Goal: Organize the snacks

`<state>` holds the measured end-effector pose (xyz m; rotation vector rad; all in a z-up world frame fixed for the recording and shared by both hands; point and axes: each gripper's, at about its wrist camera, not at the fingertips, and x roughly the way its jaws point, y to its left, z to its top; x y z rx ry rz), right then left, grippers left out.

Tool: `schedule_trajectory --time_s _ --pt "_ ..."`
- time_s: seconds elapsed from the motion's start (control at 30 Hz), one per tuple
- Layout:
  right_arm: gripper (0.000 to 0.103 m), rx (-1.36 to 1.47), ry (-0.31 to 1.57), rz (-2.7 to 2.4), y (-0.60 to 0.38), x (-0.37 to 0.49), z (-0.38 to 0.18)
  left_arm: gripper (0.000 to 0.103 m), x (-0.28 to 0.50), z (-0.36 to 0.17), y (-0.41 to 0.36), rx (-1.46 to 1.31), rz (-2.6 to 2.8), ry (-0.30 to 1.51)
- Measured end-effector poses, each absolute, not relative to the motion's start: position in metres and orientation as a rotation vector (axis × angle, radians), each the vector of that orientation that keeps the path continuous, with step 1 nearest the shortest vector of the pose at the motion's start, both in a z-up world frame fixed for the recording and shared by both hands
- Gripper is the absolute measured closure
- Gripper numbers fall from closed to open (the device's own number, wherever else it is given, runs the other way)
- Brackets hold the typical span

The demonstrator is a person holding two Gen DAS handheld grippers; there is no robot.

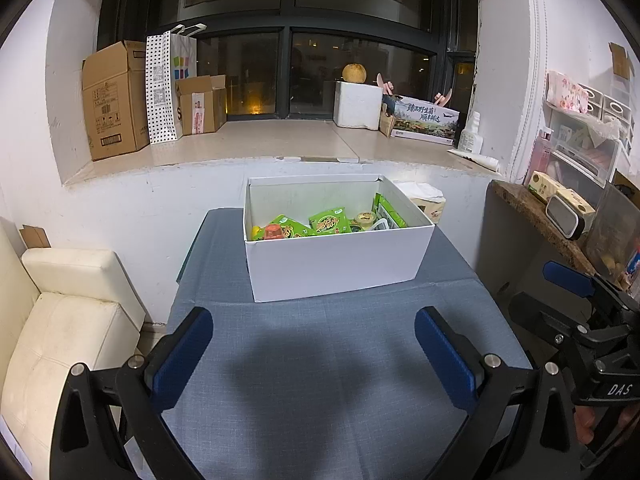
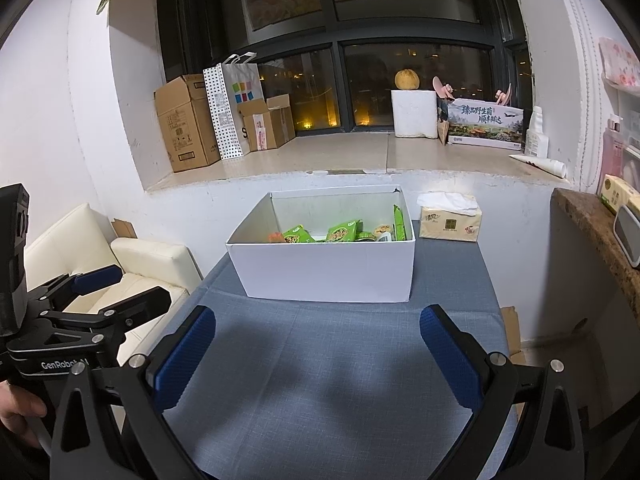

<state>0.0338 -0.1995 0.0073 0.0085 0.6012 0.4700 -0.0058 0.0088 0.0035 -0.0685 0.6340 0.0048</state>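
Observation:
A white open box (image 1: 336,264) stands at the far end of the blue-grey table (image 1: 320,360); it also shows in the right wrist view (image 2: 324,272). Inside lie several snacks: green packets (image 1: 329,221) (image 2: 341,233), a red jelly cup (image 1: 273,233) and a yellow pudding cup (image 1: 364,218). My left gripper (image 1: 314,354) is open and empty above the bare cloth, short of the box. My right gripper (image 2: 318,356) is open and empty likewise. The right gripper's fingers (image 1: 568,280) show at the left view's right edge; the left gripper's fingers (image 2: 98,278) show at the right view's left edge.
A tissue pack (image 2: 449,222) sits right of the box. A cream sofa (image 1: 68,320) stands left of the table, a stone counter (image 1: 540,216) right. The window ledge (image 1: 260,140) behind holds cardboard boxes (image 1: 114,98), a dotted bag, a foam box and a printed carton.

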Motion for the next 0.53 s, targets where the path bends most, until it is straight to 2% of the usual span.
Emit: schedule_trajectory --time_s 0.53 --pt "0.0 0.012 0.602 0.47 -0.199 0.0337 0.0065 0.0 -0.0089 0.0046 0.0082 -0.068 0.007 0.619"
